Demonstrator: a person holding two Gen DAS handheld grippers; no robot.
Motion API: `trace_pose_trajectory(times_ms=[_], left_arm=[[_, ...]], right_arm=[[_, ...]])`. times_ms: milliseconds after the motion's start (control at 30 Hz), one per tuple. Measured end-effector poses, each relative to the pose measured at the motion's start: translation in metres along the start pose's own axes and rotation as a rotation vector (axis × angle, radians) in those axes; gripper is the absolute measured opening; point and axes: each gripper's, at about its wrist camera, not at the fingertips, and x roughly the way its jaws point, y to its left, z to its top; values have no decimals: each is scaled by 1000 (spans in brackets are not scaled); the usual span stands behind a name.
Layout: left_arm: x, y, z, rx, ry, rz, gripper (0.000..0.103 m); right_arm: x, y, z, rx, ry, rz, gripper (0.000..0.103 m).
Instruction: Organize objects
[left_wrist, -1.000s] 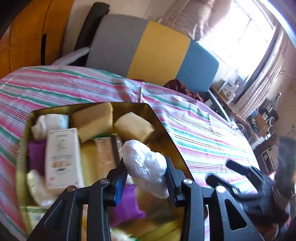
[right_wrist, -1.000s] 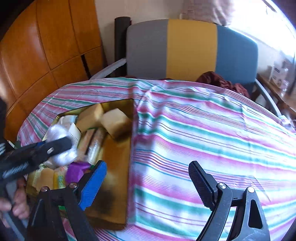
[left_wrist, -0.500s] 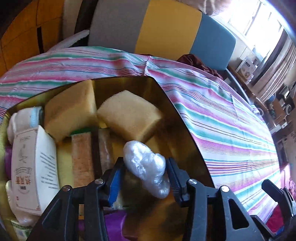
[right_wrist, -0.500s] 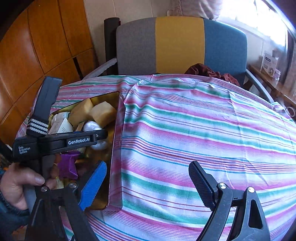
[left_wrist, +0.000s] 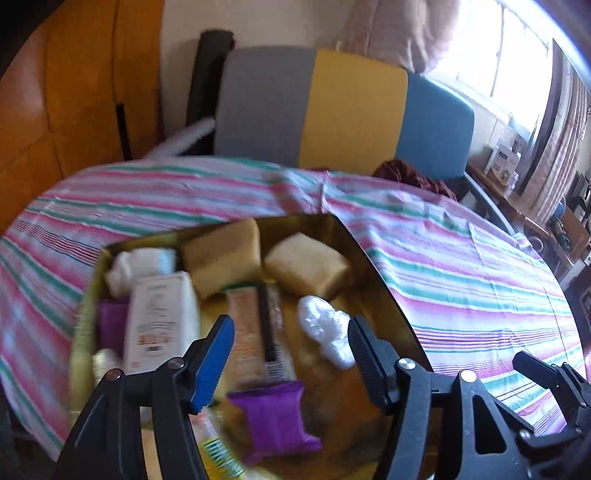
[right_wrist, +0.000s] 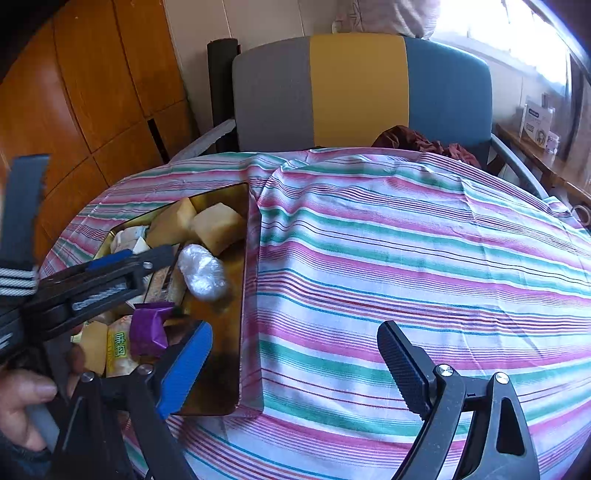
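Along the left edge of the striped pink, green and white tablecloth (right_wrist: 406, 258) sits the shallow gold metal tray (right_wrist: 236, 369), crowded with packets. We see the clear crinkled plastic-wrapped bundle (left_wrist: 325, 328) lying loose by the tray's right wall, just below two tan sponge blocks (left_wrist: 306, 266). Our left gripper (left_wrist: 291, 350) hangs over the tray, fingers spread and empty; a purple foil packet (left_wrist: 277, 421) lies beneath it. Our right gripper (right_wrist: 291, 362) is likewise released, above open cloth stretching rightward. Only the right wrist view shows our left hand (right_wrist: 26, 402) on its handle. Beyond the table's far edge stands a grey, yellow and blue chair (right_wrist: 358, 88).
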Motion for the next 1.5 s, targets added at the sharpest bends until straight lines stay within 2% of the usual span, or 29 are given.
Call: trace_pose_trajectory(times_ms=[100, 233, 367, 500, 633, 800, 1067, 1233, 1500], left_arm=[[-18, 5, -1, -3, -39, 21, 69], [-30, 12, -1, -5, -48, 16, 70], [-34, 15, -2, -14, -50, -46, 82], [-45, 19, -8, -10, -79, -53, 83], [-56, 30, -18, -31, -90, -14, 83], [-79, 42, -34, -42, -137, 121, 83], [-112, 65, -51, -133, -158, 263, 83], [-122, 70, -58, -134, -166, 279, 83], [-122, 70, -63, -131, -147, 237, 83]], right_arm=[[-2, 6, -1, 2, -4, 4, 92], [-4, 17, -3, -12, -9, 10, 93], [-8, 26, -6, -21, -13, 18, 93], [-13, 31, -9, -37, -16, 13, 93], [-15, 32, -12, -31, -16, 13, 93], [-19, 40, -14, -31, -47, -2, 93], [-28, 70, -22, -67, -88, 13, 95], [-30, 81, -30, -80, -77, 39, 95], [-32, 93, -39, -99, -71, 46, 95]])
